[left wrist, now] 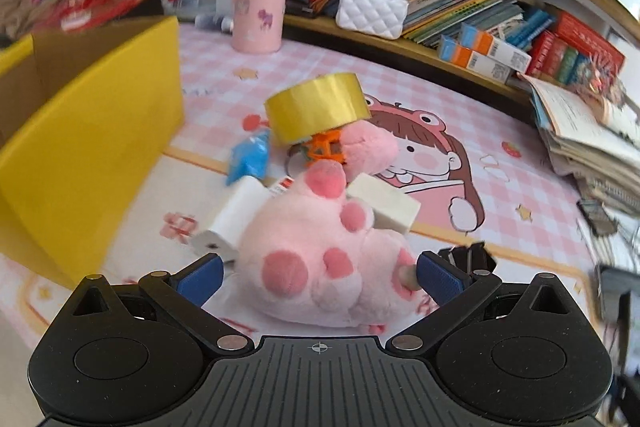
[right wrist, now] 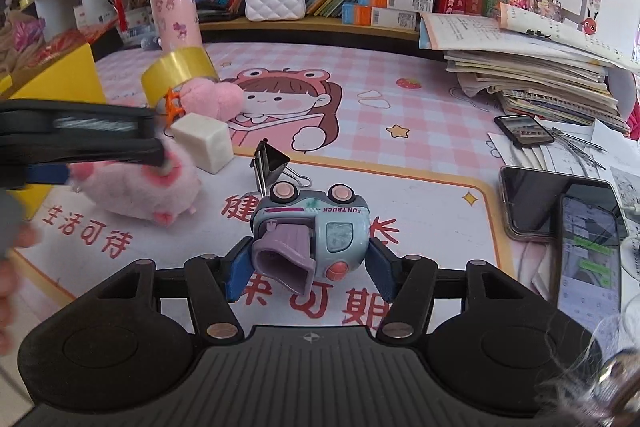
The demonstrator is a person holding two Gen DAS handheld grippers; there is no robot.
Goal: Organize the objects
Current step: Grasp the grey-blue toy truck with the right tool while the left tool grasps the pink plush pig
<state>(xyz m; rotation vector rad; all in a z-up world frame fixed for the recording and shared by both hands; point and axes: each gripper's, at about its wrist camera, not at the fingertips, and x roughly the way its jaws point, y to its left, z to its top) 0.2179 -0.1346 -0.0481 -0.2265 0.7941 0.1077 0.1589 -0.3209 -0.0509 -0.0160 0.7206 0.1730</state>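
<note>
Left gripper: jaws spread wide on either side of the pink plush toy; the blue pads sit close to its flanks and the right one may just brush the fur, but nothing is clamped yet
Right gripper: about half open, its blue pads pressed on both sides of the toy truck — it has hold of the truck, which lies tipped on its side
Plush toy, place: on the pink counter, dead centre of the left wrist view, lying with its paws toward the camera
Around the plush: a yellow tape roll at 12 o'clock from it, perched on an orange clip; a white block touching it at 2 o'clock; a white paper roll just beside it at 9 o'clock
Yellow box: at 10 o'clock in the left wrist view, open-topped, likely the bin for the objects
Binder clip: at 12 o'clock from the truck, apart from it
Step in hand: in my judgement, closing on the plush while the truck is held
Doing it well: centre the soft body between the pads, close deep rather than on loose fur, then lift straight up — dragging sideways could knock the white block or topple the tape roll
</note>
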